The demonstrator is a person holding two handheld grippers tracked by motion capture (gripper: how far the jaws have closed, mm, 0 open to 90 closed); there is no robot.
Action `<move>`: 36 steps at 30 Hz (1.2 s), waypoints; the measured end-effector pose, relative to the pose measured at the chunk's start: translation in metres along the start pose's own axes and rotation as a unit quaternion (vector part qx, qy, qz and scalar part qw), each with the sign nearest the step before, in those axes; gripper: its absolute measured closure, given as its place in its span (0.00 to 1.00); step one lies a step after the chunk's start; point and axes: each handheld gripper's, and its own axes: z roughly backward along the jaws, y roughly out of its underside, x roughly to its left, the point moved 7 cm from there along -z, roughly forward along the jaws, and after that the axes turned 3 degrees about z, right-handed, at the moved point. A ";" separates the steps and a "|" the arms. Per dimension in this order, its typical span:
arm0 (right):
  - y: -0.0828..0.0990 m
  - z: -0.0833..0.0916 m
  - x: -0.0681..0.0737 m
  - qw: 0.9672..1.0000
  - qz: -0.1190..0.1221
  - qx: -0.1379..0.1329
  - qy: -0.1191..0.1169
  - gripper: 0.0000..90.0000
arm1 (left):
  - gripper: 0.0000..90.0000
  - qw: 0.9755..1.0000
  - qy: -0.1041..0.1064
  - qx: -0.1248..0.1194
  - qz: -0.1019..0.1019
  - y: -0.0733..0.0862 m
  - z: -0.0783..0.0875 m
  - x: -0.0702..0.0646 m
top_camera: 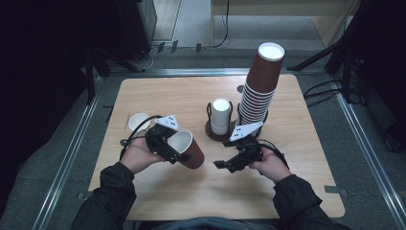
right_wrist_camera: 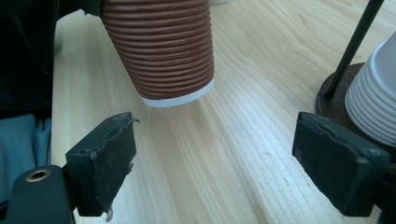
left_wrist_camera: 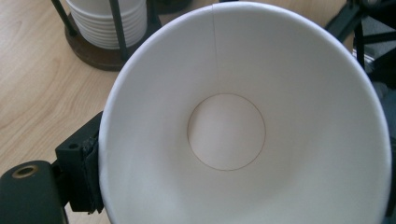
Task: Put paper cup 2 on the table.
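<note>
Brown ribbed paper cup (top_camera: 187, 148) is clamped at its rim in the left gripper (top_camera: 174, 152), above the table (top_camera: 143, 191) toward its near left. Its long axis lies tilted, white mouth toward the left edge, base toward the right gripper (top_camera: 221, 164), whose jaws gape empty. No readable writing shows on it.

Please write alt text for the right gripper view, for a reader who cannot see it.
The right gripper has its two black fingers wide open above the wooden table, with nothing between them. Ahead hangs a brown ribbed paper cup, tilted, its white base towards the camera. At right stands a stack of white cups in a holder.
</note>
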 end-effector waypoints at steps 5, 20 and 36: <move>0.003 0.003 -0.004 1.000 -0.002 0.008 0.013 0.16 | 0.09 1.000 -0.002 0.013 -0.005 0.007 0.001 0.004; 0.005 0.011 -0.008 1.000 -0.015 0.001 0.021 0.16 | 0.08 1.000 -0.015 0.016 -0.010 0.027 0.021 0.017; 0.002 0.004 -0.008 1.000 -0.007 0.008 0.013 0.16 | 0.08 0.998 -0.059 0.013 0.023 0.059 0.055 0.043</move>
